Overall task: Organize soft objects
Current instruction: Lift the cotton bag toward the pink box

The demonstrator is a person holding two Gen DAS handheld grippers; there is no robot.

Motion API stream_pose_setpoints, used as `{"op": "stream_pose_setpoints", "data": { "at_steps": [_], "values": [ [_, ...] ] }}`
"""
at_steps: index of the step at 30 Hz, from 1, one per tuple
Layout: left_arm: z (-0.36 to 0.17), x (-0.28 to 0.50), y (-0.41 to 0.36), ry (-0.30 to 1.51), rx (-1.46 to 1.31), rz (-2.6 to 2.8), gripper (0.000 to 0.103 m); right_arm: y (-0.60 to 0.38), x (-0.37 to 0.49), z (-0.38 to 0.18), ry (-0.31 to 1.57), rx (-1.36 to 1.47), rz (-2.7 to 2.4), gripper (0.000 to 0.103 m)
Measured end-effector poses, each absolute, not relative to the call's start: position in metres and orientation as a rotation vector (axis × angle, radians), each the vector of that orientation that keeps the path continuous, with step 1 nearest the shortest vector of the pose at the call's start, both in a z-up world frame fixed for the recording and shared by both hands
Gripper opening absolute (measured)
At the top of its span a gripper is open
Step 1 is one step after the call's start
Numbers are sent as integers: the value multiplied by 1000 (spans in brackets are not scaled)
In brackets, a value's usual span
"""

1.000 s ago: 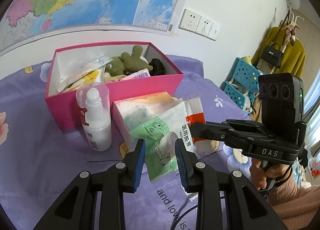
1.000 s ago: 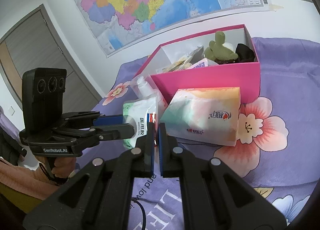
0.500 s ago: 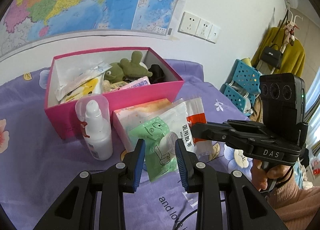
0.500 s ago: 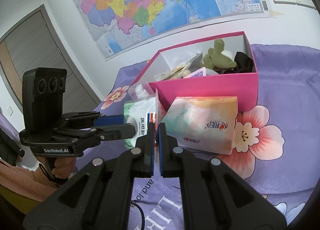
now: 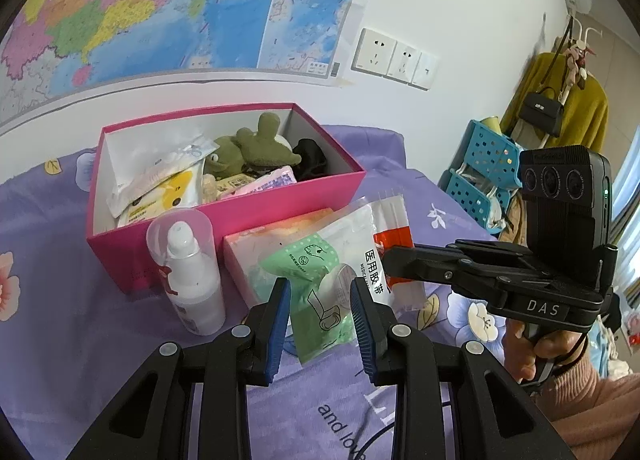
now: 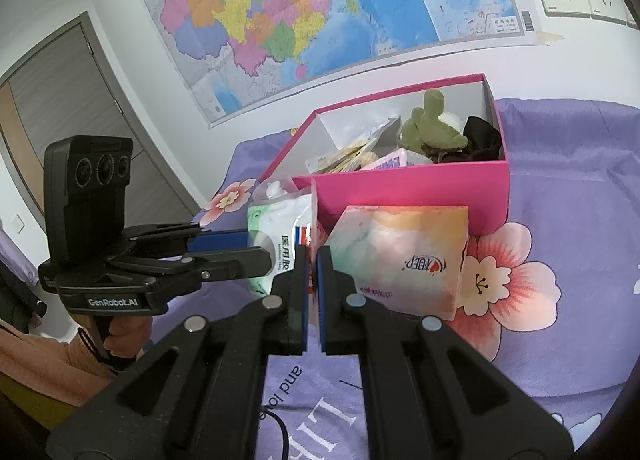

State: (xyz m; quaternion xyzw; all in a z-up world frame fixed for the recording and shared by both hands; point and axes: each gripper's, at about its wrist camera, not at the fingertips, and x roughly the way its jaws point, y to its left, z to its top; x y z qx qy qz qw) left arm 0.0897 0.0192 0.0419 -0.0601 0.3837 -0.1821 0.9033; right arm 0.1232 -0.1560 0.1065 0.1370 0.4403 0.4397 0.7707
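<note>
Nothing has shifted this past second: my left gripper and right gripper both stay clamped on the medical-tape bag, just before the tissue pack, pink box behind.

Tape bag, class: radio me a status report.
Left gripper shut on tape bag. Right gripper shut on its edge. Bag held before pink box; tissue pack and bottle beside.
</note>
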Motion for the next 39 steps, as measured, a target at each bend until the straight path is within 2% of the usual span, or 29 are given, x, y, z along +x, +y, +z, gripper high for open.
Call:
{"op": "stream_pose_setpoints", "data": {
  "at_steps": [39],
  "values": [
    [54, 105, 19, 765, -93, -381, 31, -155, 137, 115, 912, 293, 944, 6]
  ]
}}
